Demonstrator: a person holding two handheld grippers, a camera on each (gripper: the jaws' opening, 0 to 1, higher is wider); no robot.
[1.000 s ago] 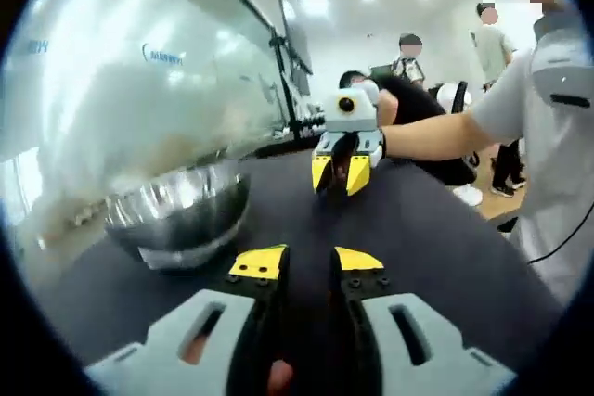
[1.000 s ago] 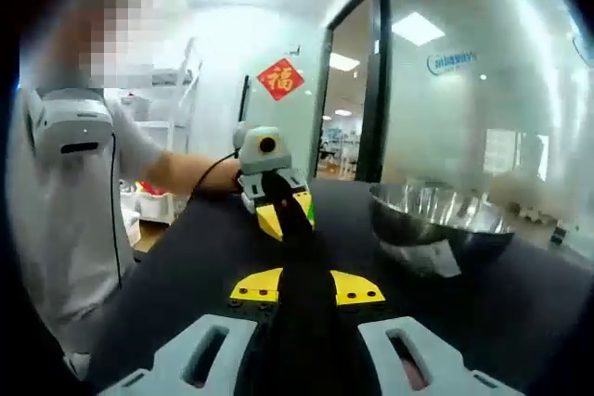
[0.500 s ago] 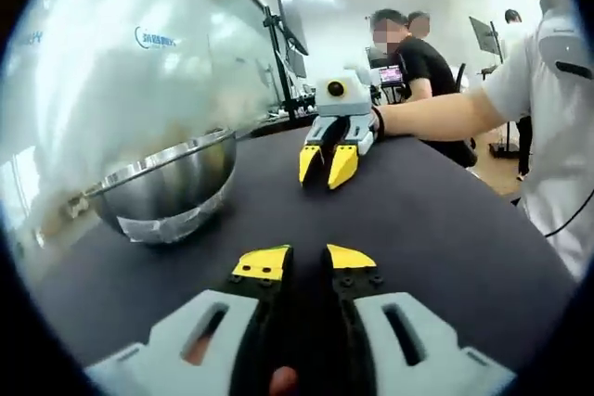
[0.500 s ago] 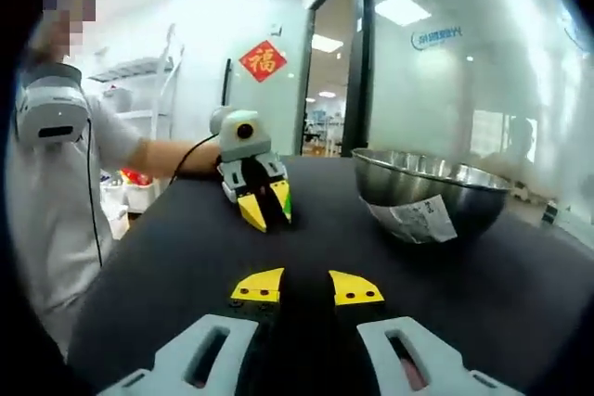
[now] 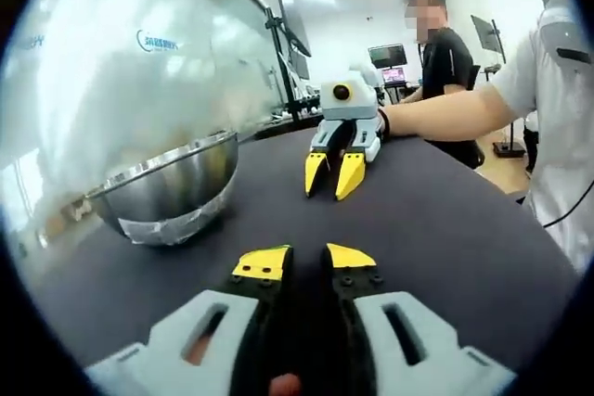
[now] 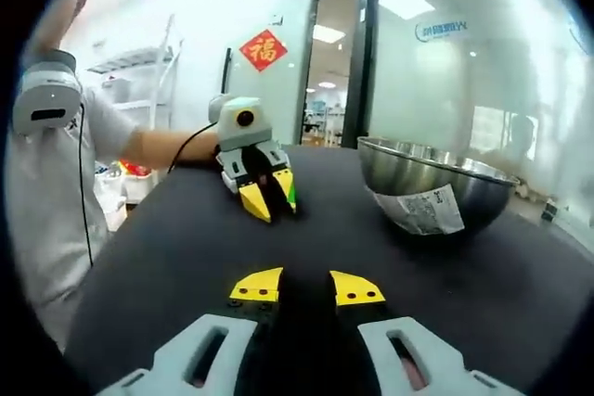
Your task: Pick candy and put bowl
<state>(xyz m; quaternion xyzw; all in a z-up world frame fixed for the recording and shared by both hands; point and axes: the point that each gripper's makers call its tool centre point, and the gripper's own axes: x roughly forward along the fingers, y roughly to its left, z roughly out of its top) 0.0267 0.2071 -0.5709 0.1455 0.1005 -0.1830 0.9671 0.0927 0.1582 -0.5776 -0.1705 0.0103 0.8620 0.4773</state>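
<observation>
Both grippers face each other over the black table (image 5: 445, 229); the left gripper (image 5: 303, 260) and the right gripper (image 6: 306, 286) stand slightly parted and empty. The steel bowl (image 5: 167, 187) waits at ten o'clock, likely kept near for dropping candy.

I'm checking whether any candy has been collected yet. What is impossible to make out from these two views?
- Inside of the bowl: both views look from low down, so its steel wall hides the contents.
- Green fleck at the left hand-held gripper tips, right gripper view: too small to tell if it is candy.
- Label on the bowl, right gripper view: print too blurred to read.
</observation>
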